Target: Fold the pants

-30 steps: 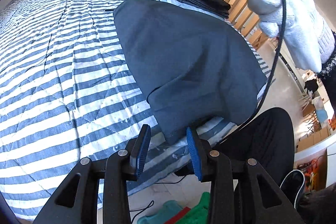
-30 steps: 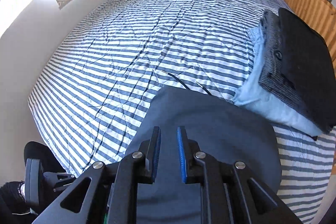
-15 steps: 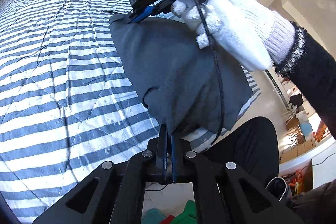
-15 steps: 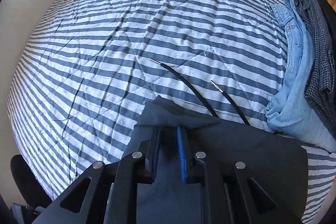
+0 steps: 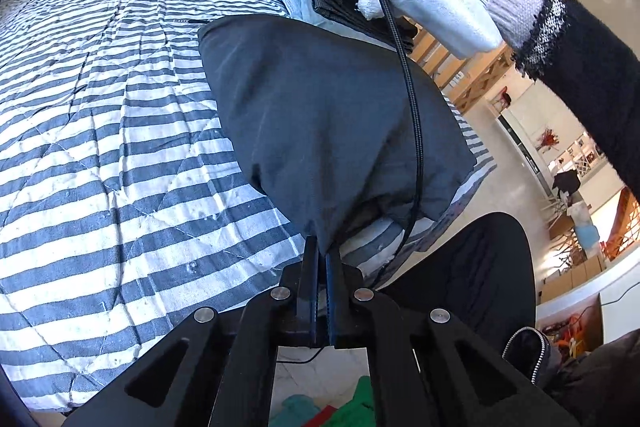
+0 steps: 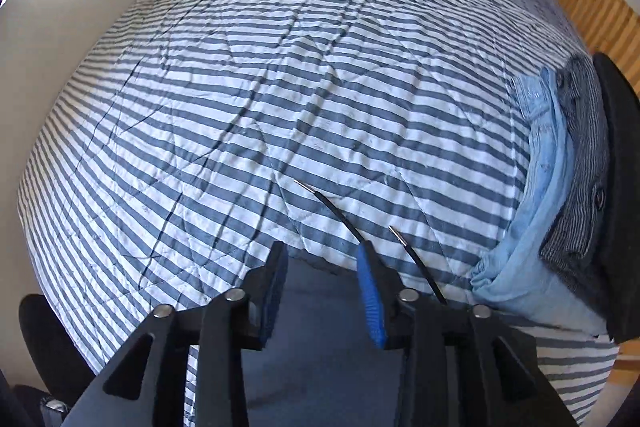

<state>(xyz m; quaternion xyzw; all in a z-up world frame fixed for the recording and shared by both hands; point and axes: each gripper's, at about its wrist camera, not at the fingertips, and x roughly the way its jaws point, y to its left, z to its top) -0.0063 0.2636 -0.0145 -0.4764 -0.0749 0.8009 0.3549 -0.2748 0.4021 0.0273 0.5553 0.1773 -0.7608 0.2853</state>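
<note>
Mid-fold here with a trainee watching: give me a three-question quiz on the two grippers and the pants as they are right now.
1. True or false: the left gripper is shut on the near edge of the dark pants.
2. The right gripper is: A) shut on the pants B) open above the pants C) shut on a drawstring.
3. Fill in: beside the pants lies a stack of folded clothes, its lowest visible layer a light blue ____ garment.

Key: 1 true; 2 B; 3 denim.
</note>
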